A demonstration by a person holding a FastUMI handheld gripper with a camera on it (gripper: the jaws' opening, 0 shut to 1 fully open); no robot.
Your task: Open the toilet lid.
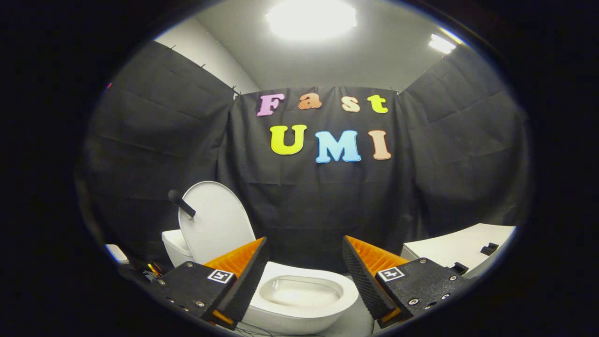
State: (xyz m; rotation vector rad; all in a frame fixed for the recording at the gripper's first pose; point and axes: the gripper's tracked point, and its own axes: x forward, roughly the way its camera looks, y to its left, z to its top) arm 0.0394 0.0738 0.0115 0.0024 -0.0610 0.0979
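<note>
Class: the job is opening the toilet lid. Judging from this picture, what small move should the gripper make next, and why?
Probably draw straight back and stop. The lid already stands upright against the tank, the bowl lies open, and the gripper has its fingers spread apart, holding nothing.

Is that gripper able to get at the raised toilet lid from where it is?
Probably yes: the gripper is open, holding nothing, and nothing stands between its fingers and the upright lid, beyond the left finger.

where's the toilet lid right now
In the gripper view the toilet lid stands raised, beyond the left finger of the open gripper, behind the toilet bowl and in front of the black cloth wall.
</note>
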